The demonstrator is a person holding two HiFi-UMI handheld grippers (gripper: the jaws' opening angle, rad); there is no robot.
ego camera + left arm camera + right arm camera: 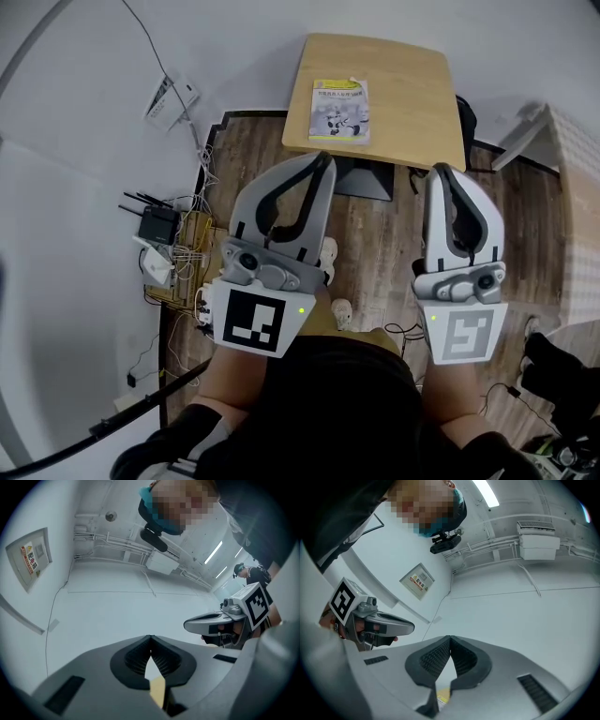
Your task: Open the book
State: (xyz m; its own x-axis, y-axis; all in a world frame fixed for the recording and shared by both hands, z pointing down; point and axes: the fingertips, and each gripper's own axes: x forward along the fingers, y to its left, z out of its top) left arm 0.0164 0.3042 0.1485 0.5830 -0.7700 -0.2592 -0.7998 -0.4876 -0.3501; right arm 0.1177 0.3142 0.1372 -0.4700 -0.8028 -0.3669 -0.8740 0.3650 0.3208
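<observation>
**Holding two shut grippers short of a closed book**

Seen from above, a person stands before a small wooden table [412, 84] with a gripper in each hand, both kept close to the body. The book [340, 111] lies flat and closed on the table's left half, cover up, with a yellow band across its top. Which edge is the spine is too small to tell.

The left gripper [323, 159] points at the table's near edge, just short of the book. The right gripper [441, 172] points at the near right corner. Both hang over the wood floor [375, 244], and neither touches the table or the book.

Each gripper's own view shows its ribbed pads [136, 657] meeting at the tips with nothing between them. Only a sliver of yellow shows through the gap behind the tips. Both grippers tilt slightly upward toward a pale wall and ceiling, so neither view shows the book itself.

This looks like an approach posture, with the task not yet begun. Shut jaws give a narrow tip, which may suit slipping under the cover's free edge. Pinching the cover would need them parted first. The book looks thin and light, so it could slide unless one gripper pins it. A router [157, 225] and tangled cables sit on the floor at left, well clear.
</observation>
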